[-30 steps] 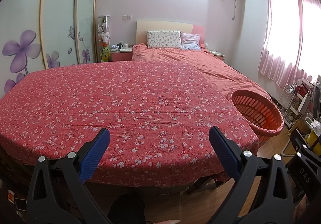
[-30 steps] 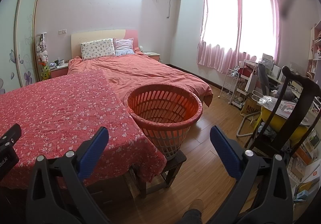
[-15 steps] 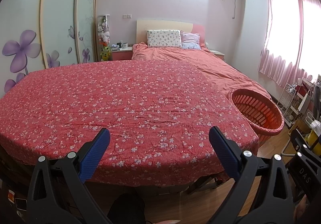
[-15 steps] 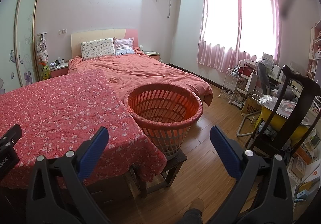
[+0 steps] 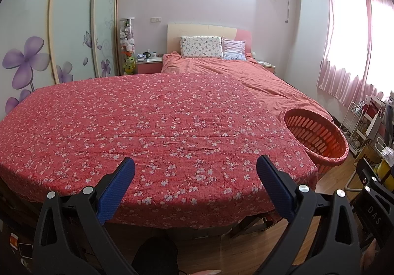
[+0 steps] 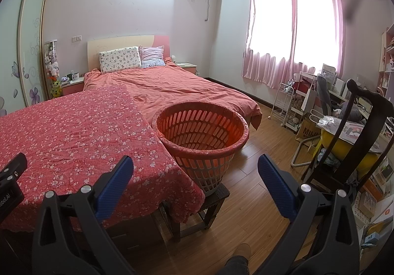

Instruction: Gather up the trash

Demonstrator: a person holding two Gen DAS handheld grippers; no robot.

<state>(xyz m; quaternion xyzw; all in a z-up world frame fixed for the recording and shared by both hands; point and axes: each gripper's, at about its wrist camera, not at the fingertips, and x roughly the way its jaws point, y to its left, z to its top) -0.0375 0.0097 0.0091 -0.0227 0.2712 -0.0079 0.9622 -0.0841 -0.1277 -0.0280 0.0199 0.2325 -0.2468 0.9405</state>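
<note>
Nothing has moved since the earlier frames; both claws hang just where they were.

Low in the left view, the left claw (image 5: 195, 176) is spread wide and grips nothing. Low in the right view, the right claw (image 6: 195, 175) is also spread wide with nothing in it.

Just past them lies the cloth (image 5: 152, 127), red with small white flowers. It fills the middle of the left view. No trash shows on it.

At its right edge sits the basket (image 6: 202, 137), orange with slots, on a small dark stool (image 6: 211, 203). It looks empty inside.

Far back, in the upper middle, is the bed (image 6: 177, 87) with two pillows.

I think the job is just starting, in the looking step. Next, the claws need to find some trash, and none shows yet.
</note>
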